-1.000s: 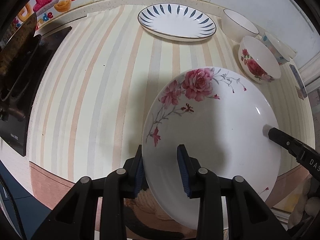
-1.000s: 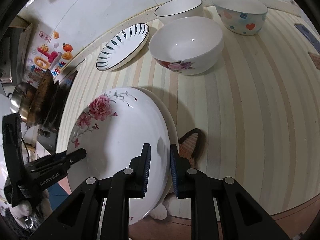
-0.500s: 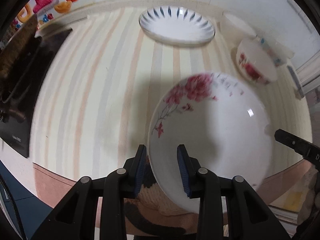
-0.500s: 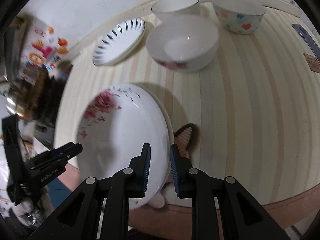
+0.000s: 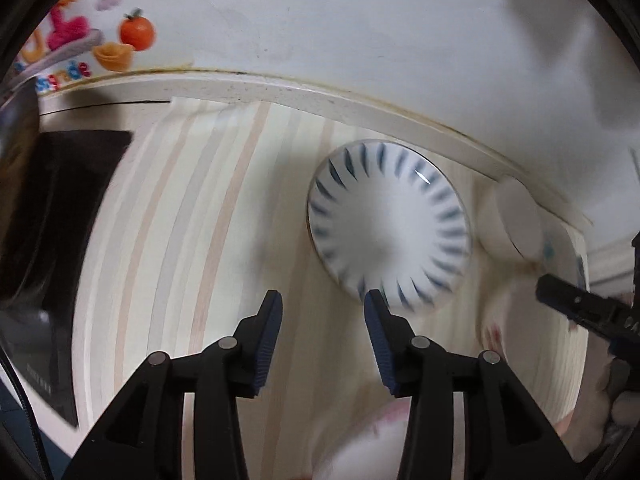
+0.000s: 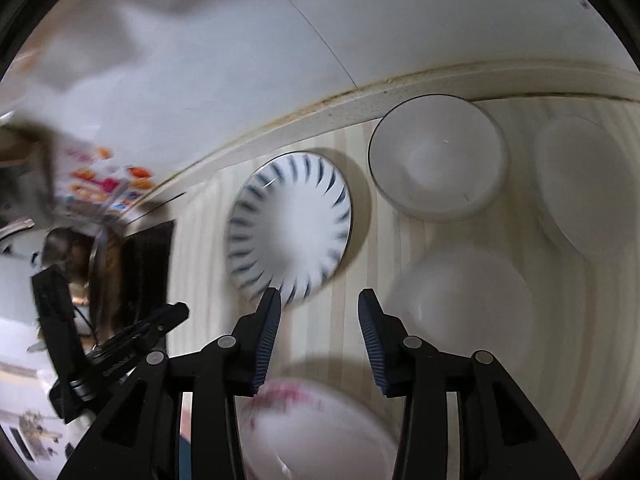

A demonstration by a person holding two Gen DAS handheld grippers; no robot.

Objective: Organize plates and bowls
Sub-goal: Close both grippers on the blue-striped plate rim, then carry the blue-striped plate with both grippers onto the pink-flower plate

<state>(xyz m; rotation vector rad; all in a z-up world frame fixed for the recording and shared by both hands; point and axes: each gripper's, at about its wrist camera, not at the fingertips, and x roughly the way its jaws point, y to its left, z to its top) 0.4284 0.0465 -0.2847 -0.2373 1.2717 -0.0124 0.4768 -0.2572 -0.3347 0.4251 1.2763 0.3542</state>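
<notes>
Motion blur in both wrist views; edges soft. Left hand-held gripper (image 5: pixel 322 304): jaws partly apart and opening, nothing between the pads, only striped desk (image 5: pixel 168 248) under the gap. Right hand-held gripper (image 6: pixel 319 302): jaws likewise partly apart and opening, gap empty.

Left view: blue-striped plate (image 5: pixel 390 222) flat on the desk at 1 o'clock from the left gripper's tips, its near rim just beside the right-side finger (image 5: pixel 376 320). Rose-patterned plate (image 5: pixel 360 448) at 6 o'clock, low in frame, partly hidden behind the gripper body, resting on the desk, free of both grippers. White bowl (image 5: pixel 516 220) at 3 o'clock near the wall edge; a further bowl below it is too blurred to describe. Black tip of the right gripper enters at 3 o'clock.

Right view: blue-striped plate at 11 o'clock from the tips, near rim just beside the left-side finger (image 6: pixel 268 320). Dark-rimmed white bowl (image 6: pixel 436 158) at 1 o'clock. Plain white bowl (image 6: pixel 460 304) at 3 o'clock; another pale bowl (image 6: pixel 584 184) at 2 o'clock, near the frame edge. Rose-patterned plate at 6 o'clock. Left gripper at 9 o'clock, off the desk edge.
</notes>
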